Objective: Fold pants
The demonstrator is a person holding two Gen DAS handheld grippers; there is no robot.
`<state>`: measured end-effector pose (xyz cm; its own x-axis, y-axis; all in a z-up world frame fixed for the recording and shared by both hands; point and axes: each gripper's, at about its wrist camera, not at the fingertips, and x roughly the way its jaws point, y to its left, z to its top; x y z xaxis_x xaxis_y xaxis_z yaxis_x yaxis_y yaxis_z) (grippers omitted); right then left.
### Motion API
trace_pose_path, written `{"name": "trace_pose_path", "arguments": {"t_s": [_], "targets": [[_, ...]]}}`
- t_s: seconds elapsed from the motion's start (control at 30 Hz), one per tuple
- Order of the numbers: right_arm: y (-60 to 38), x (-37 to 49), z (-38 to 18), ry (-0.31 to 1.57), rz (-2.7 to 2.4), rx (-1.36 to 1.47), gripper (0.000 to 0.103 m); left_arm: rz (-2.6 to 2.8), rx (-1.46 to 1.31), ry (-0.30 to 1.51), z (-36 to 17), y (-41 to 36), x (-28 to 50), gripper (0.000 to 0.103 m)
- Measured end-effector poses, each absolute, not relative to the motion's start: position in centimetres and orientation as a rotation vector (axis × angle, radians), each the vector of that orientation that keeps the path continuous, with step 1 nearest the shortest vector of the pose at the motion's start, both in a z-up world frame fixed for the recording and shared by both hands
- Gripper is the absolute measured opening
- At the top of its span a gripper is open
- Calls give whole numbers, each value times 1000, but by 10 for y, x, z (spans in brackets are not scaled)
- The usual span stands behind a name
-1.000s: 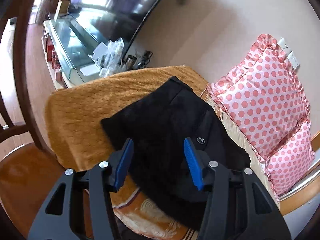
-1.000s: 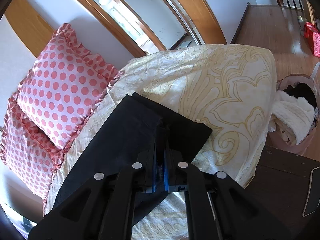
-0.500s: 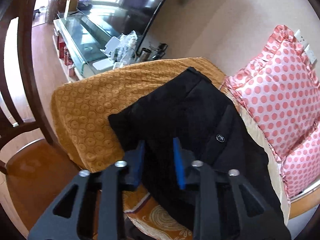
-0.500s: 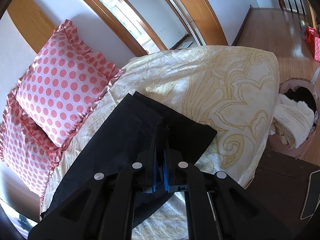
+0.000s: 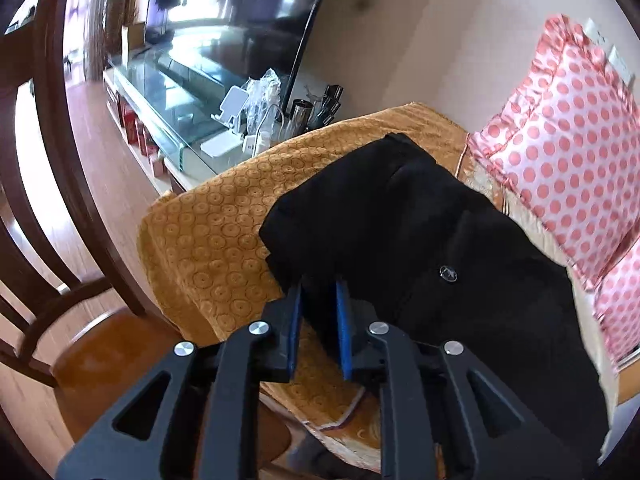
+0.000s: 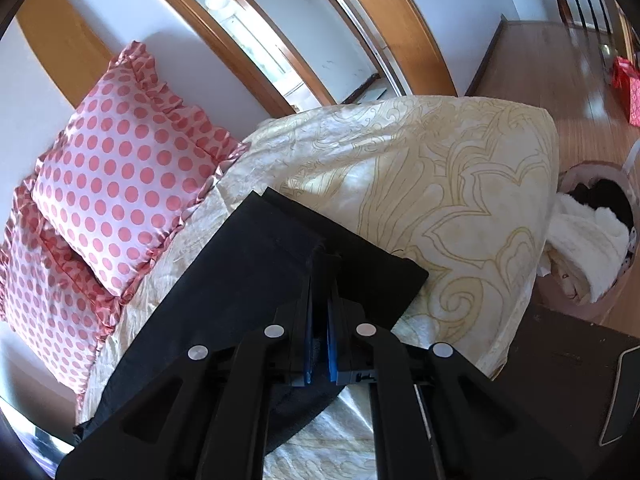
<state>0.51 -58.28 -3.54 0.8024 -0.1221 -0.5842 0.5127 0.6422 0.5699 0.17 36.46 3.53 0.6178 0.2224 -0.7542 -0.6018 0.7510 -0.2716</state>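
Black pants (image 5: 420, 240) lie along a sofa, waist end with a small round button on the orange patterned cover (image 5: 208, 248). My left gripper (image 5: 319, 300) is shut on the near edge of the waist end, fabric bunched between its blue pads. In the right wrist view the leg end of the pants (image 6: 256, 272) lies on the cream patterned cover (image 6: 460, 200). My right gripper (image 6: 320, 312) is shut on the leg hem, fabric pinched between its blue pads.
Pink polka-dot pillows (image 5: 568, 136) (image 6: 120, 184) lean on the wall behind the pants. A dark wooden chair (image 5: 60, 240) stands left. A glass TV stand (image 5: 188, 120) holds small items. A basket of laundry (image 6: 592, 240) sits right of the sofa, by a dark table (image 6: 560, 380).
My left gripper has gone from wide open to shut on the waist edge of the pants, moving forward. My right gripper keeps its hold on the leg hem, almost still.
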Motion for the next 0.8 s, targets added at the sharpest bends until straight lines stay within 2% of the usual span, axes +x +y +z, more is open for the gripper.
{"name": "trace_pose_path", "arguments": {"t_s": [0.17, 0.23, 0.33, 0.63, 0.8], "targets": [[-582, 4, -34, 534, -382, 786, 6, 550, -481, 677, 56, 351, -14, 27], [-583, 3, -33, 528, -375, 784, 6, 579, -409, 617, 72, 336, -22, 39], [-583, 0, -28, 509, -369, 773, 6, 486, -367, 567, 88, 308, -23, 51], [-582, -11, -31, 497, -413, 781, 6, 100, -256, 675, 67, 212, 24, 54], [-580, -4, -33, 540, -417, 734, 7, -1, -201, 701, 50, 178, 39, 62]]}}
